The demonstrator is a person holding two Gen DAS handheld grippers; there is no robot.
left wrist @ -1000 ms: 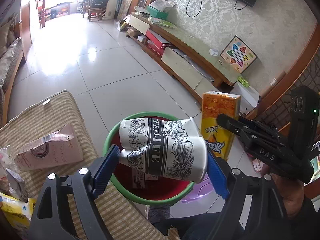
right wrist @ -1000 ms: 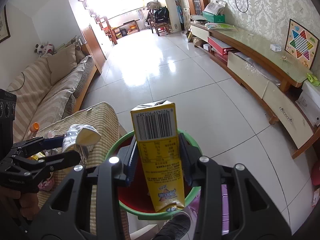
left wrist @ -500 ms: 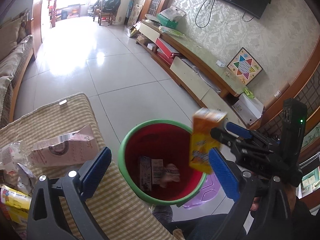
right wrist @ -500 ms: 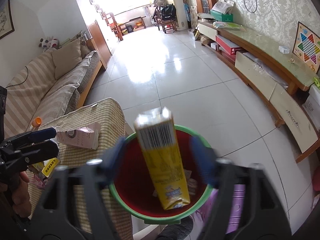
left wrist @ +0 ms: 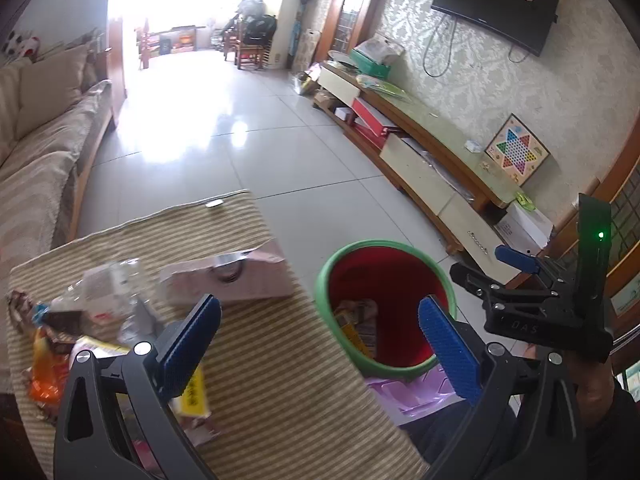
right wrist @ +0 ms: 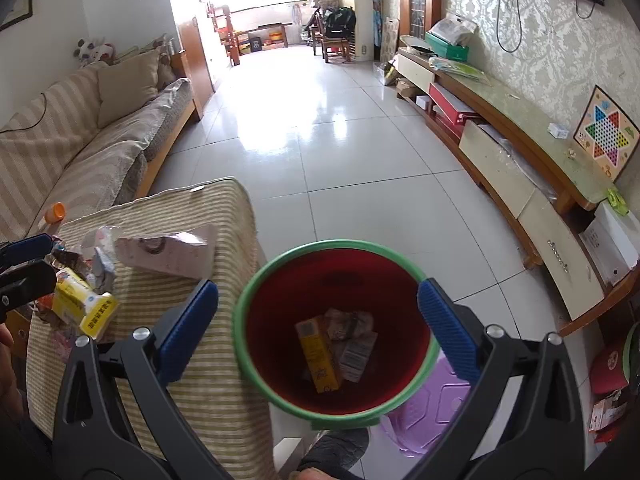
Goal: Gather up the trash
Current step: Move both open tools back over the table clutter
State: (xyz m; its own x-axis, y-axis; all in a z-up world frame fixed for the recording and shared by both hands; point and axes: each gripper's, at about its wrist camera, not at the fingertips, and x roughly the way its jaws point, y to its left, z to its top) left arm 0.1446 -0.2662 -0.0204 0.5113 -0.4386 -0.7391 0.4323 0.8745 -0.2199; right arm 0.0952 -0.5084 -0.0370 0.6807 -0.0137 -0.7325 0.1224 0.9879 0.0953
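Trash lies in two places: a yellow carton [right wrist: 320,354] and crumpled wrappers [right wrist: 350,326] at the bottom of the red bin [right wrist: 280,396] with a green rim, and a pile of wrappers [left wrist: 86,312] and a pink box [left wrist: 236,280] on the striped cloth [left wrist: 280,380] covering the worktop beside it. The bin stands on a tiled floor [right wrist: 352,184] between a sofa [right wrist: 88,140] and a long low cabinet [right wrist: 520,168]. The right gripper [right wrist: 318,316] is over the bin, its fingers opening with nothing between them. The left gripper [left wrist: 320,330] is wide open and empty. Only the left view shows the wall television [left wrist: 494,4]; only the right looks straight into the bin.
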